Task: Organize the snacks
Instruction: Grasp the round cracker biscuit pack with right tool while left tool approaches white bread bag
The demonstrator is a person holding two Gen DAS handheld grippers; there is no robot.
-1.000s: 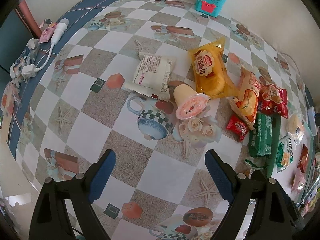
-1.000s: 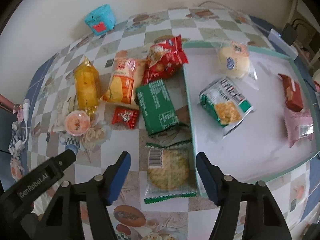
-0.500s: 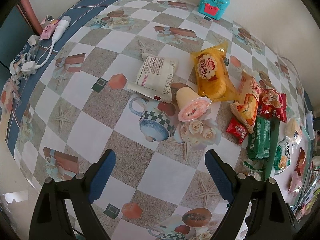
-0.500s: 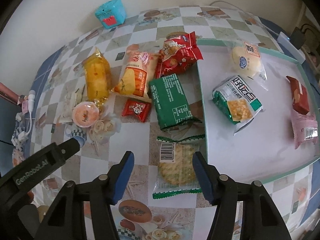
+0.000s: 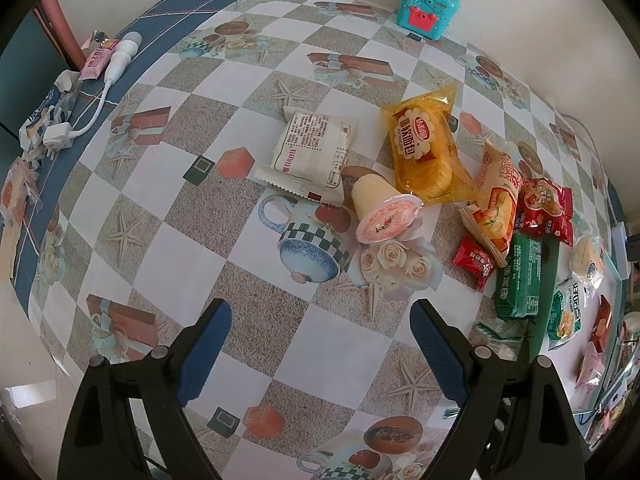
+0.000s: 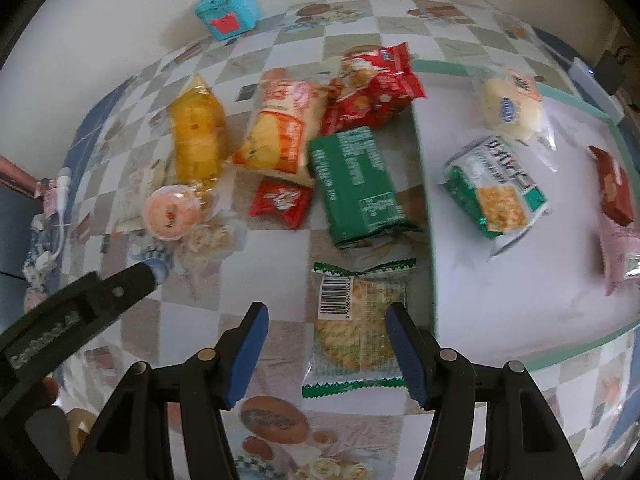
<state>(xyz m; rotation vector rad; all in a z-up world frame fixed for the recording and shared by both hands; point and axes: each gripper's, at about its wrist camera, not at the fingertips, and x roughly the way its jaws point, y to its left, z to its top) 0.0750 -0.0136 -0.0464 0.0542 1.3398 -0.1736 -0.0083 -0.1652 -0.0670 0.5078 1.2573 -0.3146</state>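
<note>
Only our right view shows the cracker pack (image 6: 354, 330) beside the tray (image 6: 424, 184), between the right gripper (image 6: 326, 354)'s spread fingers. Our left gripper (image 5: 320, 344), spread wide, holds nothing.

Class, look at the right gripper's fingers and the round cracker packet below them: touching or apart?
Cannot tell. In the right wrist view the right gripper straddles the cracker packet, its right finger overlapping the wrapper's edge, with no plain contact or gap.

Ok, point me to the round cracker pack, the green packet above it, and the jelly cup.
round cracker pack (image 6: 354, 340), right wrist view, on the cracker's face.
green packet (image 6: 356, 184), right wrist view, middle of its printed back.
jelly cup (image 5: 386, 222), left wrist view, on its foil lid.
</note>
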